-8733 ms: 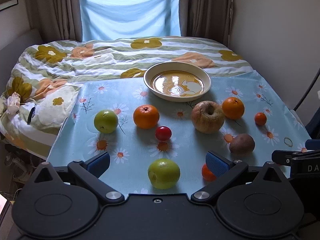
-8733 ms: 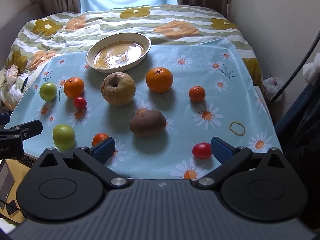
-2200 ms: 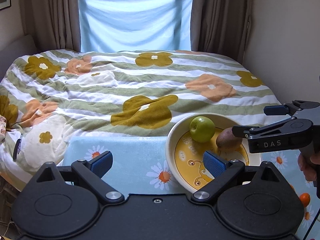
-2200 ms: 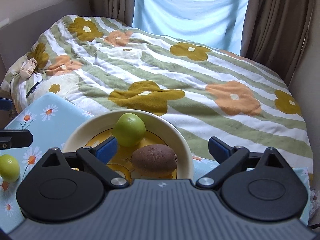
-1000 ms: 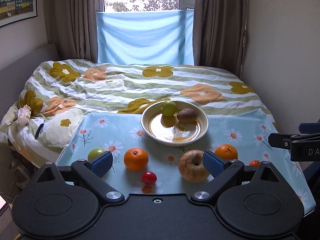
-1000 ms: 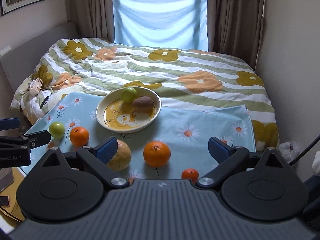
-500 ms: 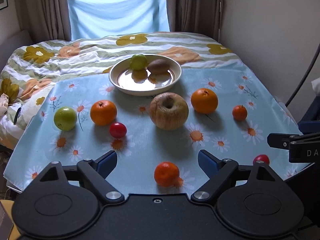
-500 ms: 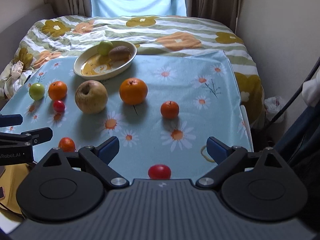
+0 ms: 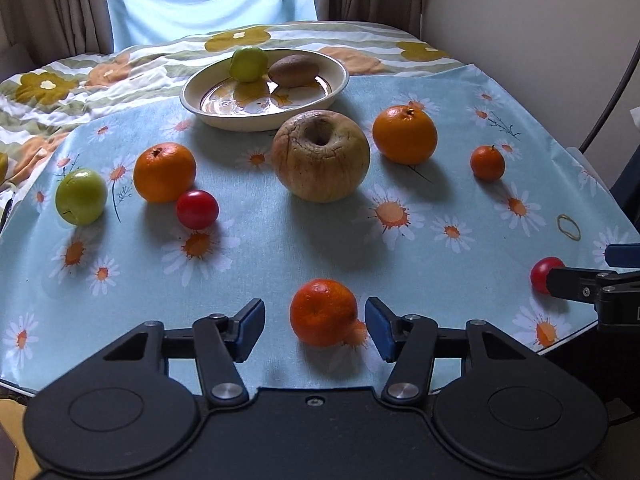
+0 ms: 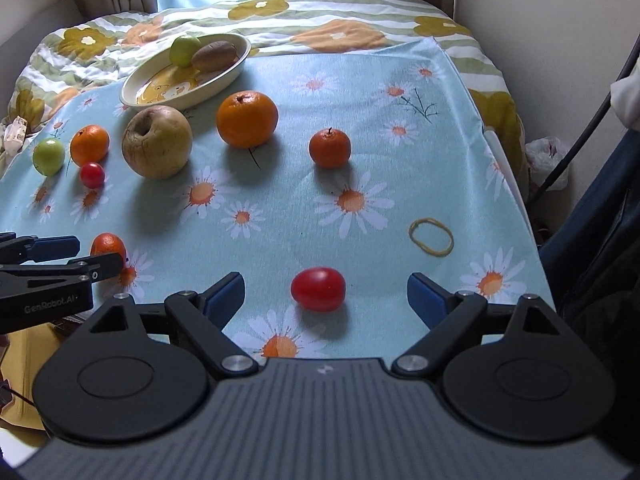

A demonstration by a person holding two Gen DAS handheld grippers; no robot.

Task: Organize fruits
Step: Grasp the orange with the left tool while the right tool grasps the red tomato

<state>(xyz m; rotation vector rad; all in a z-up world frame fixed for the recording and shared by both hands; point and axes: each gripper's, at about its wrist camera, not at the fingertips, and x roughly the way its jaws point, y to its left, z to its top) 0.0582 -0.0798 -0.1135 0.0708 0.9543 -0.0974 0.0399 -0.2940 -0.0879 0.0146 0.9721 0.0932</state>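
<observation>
My left gripper [image 9: 315,322] is open with a small orange mandarin [image 9: 323,312] between its blue pads, not touching them. My right gripper [image 10: 326,294] is open around a red tomato [image 10: 318,289] lying on the cloth. The cream bowl [image 9: 336,94] at the far side holds a green apple [image 9: 248,63] and a brown kiwi [image 9: 294,70]. On the cloth lie a big wrinkled apple [image 9: 320,156], two oranges [image 9: 404,134] [image 9: 164,172], a second mandarin [image 9: 487,163], a second tomato [image 9: 197,209] and a green apple [image 9: 81,197].
The fruit lies on a blue daisy tablecloth [image 9: 440,240] over a table beside a flowered bed [image 9: 80,80]. A yellow rubber band [image 10: 431,237] lies at the right. A wall and a dark cable [image 9: 608,100] stand on the right.
Both grippers have come down and closer to the near edge. The left jaws have narrowed around the mandarin; the right jaws now frame the red tomato.
</observation>
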